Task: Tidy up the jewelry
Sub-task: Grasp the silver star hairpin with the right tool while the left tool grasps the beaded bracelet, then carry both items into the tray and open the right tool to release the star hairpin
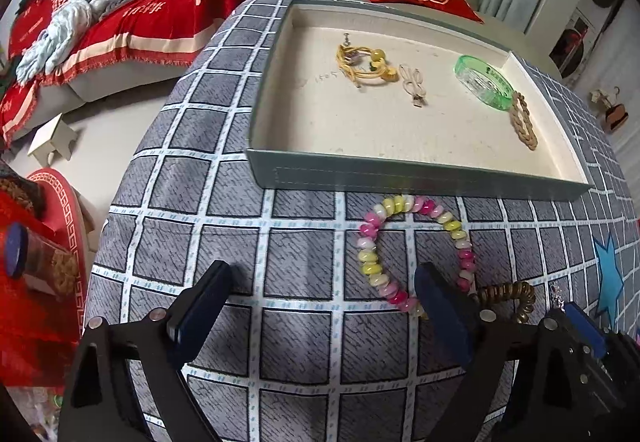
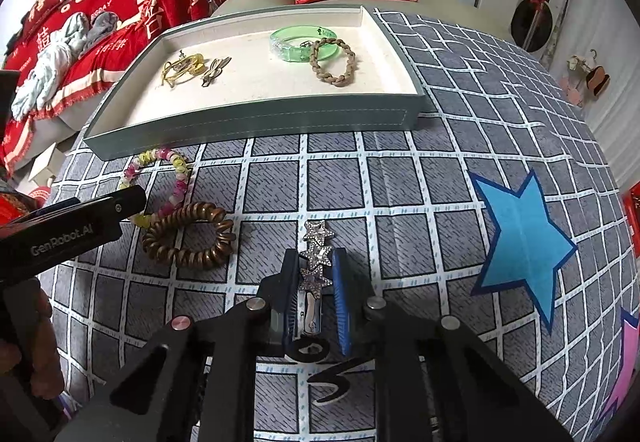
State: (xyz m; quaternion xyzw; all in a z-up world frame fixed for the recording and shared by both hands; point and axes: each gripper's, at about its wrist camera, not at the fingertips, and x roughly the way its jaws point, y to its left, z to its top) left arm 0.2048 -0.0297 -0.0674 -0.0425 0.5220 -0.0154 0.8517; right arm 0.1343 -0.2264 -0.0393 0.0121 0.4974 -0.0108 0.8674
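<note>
Star clip [image 2: 317, 256] is getting pinched lengthwise by our right gripper [image 2: 316, 274], left gripper [image 1: 320, 294] hanging spread; it's prob slipping out bc shiny metal.

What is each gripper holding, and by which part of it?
The right gripper is closed on the star hair clip, gripping its near end by the last star. The left gripper stands open, holding nothing.

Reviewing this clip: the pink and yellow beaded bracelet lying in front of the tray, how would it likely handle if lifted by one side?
The beaded bracelet would probably sag: separate beads on a string, lying in an uneven loop. Its glossy, rounded beads may slip between flat pads. It looks light and unlikely to roll.
</note>
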